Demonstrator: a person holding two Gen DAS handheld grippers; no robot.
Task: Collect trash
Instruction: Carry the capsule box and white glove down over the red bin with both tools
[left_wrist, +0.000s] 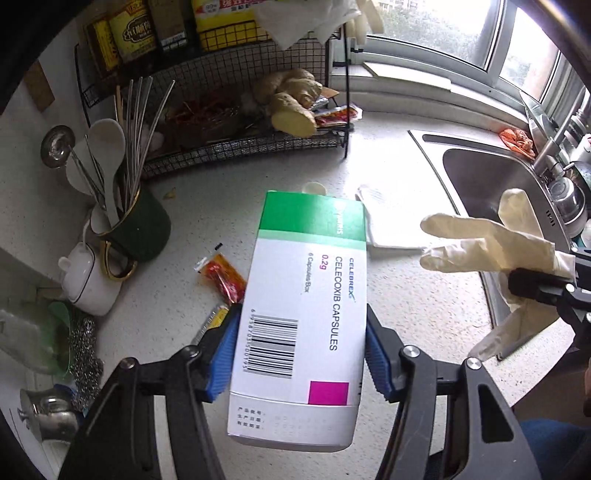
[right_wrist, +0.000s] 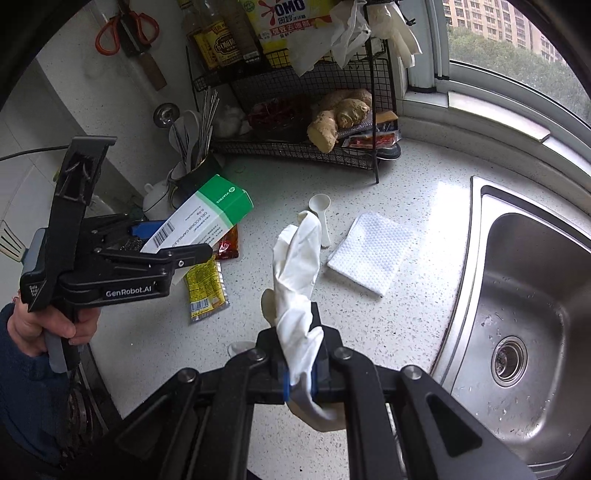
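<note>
My left gripper (left_wrist: 301, 354) is shut on a white and green medicine box (left_wrist: 306, 295) and holds it above the speckled counter (left_wrist: 424, 314). The box also shows in the right wrist view (right_wrist: 207, 218), with the left gripper (right_wrist: 173, 240) around it. My right gripper (right_wrist: 299, 373) is shut on a cream rubber glove (right_wrist: 297, 266), which hangs above the counter; the glove also shows in the left wrist view (left_wrist: 487, 240). On the counter lie a red sauce packet (left_wrist: 223, 277), a yellow packet (right_wrist: 205, 284), a white plastic spoon (right_wrist: 321, 214) and a folded white paper towel (right_wrist: 373, 251).
A steel sink (right_wrist: 524, 314) takes up the right side, with a faucet (left_wrist: 561, 147). A black wire rack (right_wrist: 295, 147) with ginger and bottles stands at the back. A dark utensil mug (left_wrist: 136, 221) and a white pot (left_wrist: 88, 277) stand at the left.
</note>
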